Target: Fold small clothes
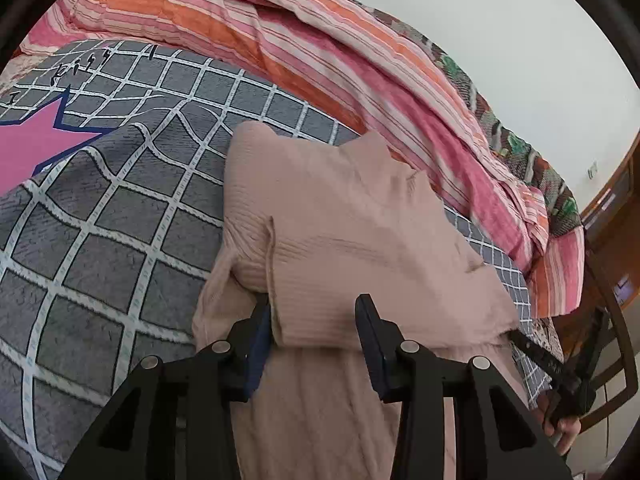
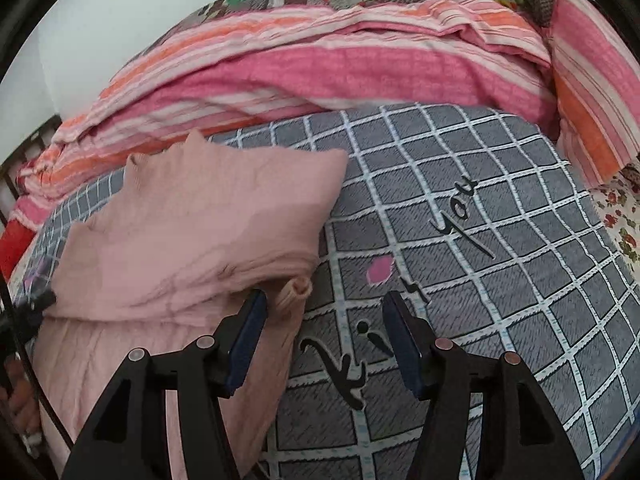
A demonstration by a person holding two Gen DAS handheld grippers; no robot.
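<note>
Left claw [image 1: 316,344] straddles the pink garment [image 1: 344,240]'s folded edge, not visibly pinching; right claw [image 2: 326,344] gapes empty (seat deeper before lifting).

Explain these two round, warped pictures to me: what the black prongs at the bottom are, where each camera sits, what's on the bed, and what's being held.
The prongs are hand-held grippers; a fisheye camera rides on each. One view shows the left gripper, its jaws around a fold of the pink knit garment, though a firm pinch is not clear. The other shows the right gripper, open over the grey checked blanket, holding nothing, just beside the garment's edge. Behind lies a pink and orange striped quilt.
</note>
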